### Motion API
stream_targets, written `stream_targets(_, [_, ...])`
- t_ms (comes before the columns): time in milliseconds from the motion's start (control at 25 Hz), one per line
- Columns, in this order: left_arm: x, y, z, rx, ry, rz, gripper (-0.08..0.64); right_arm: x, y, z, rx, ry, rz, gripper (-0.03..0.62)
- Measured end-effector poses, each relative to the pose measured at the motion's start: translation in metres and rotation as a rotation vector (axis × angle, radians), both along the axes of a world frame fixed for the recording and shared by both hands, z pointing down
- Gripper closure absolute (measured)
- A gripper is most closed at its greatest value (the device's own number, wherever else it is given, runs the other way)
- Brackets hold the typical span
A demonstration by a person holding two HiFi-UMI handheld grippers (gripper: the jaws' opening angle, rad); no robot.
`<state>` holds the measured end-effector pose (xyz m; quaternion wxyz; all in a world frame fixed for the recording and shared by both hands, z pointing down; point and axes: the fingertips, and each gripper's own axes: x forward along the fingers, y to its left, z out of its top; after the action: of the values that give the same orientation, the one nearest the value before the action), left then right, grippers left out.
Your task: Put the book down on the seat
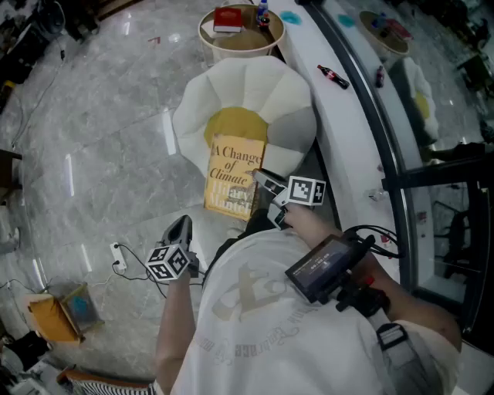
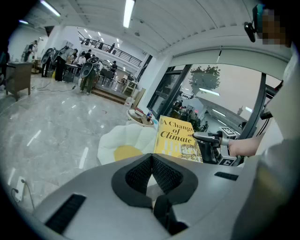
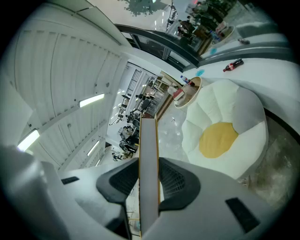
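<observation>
Gripping the yellow paperback book (image 1: pixel 234 176) by its pale page edge, the right gripper (image 1: pixel 266 185) has both pads pressed flat against the covers, with the book running straight out ahead between the jaws in the right gripper view. In the head view the book hangs over the near part of the white petal-shaped cushion seat (image 1: pixel 247 89). Its title end lies towards the seat's round yellow centre (image 1: pixel 234 123) and its lower end reaches past the front rim towards the person, so its long axis runs from the person out to the seat. From the left gripper view the cover looks steeply tilted and raised off the cushion, though no view shows for certain whether it touches. The move therefore seems to call for tipping the book flat, forward and down onto the yellow centre, which lies just beyond and below it. The left gripper (image 1: pixel 180 226) hangs lower and to the left over the grey marble floor (image 1: pixel 93 139), its jaws closed together on nothing, well apart from the book, so the right one is the nearer. Nothing lies on the seat in the way. Behind it stands a round pale side table (image 1: pixel 207 35) carrying a red book (image 1: pixel 228 19), and to the right a curved white ledge (image 1: pixel 347 146) holds a dark cola bottle (image 1: pixel 333 76), both clear of the path
</observation>
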<state>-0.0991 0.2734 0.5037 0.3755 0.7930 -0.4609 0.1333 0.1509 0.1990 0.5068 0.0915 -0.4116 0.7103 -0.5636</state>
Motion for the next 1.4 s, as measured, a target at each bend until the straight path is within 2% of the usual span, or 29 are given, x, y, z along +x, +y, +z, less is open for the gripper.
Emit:
stream_targets(120, [-0.011, -0.006, 0.001, 0.017, -0.032, -0.011, 0.551, -0.015, -0.015, -0.011, 0.047, -0.028, -0.011, 0.449])
stream_targets(320, [-0.002, -0.001, 0.002, 0.021, -0.023, 0.009, 0.551, -0.017, -0.013, -0.020, 0.076, -0.001, -0.025, 0.449])
stream_targets(480, [0.009, -0.001, -0.002, 0.027, -0.021, 0.027, 0.551, -0.012, -0.012, -0.030, 0.089, -0.060, 0.002, 0.451])
stream_targets(800, [0.007, -0.002, -0.006, 0.036, -0.012, 0.041, 0.551, -0.016, -0.007, -0.021, 0.027, -0.063, 0.028, 0.456])
stream_targets(1160, [0.013, 0.018, -0.006, 0.041, -0.039, 0.030, 0.551, -0.007, -0.002, -0.024, 0.059, -0.114, 0.029, 0.456])
stream_targets(1400, [0.003, 0.024, -0.008, 0.045, -0.053, -0.005, 0.551, -0.016, -0.004, -0.021, 0.052, -0.145, 0.000, 0.456])
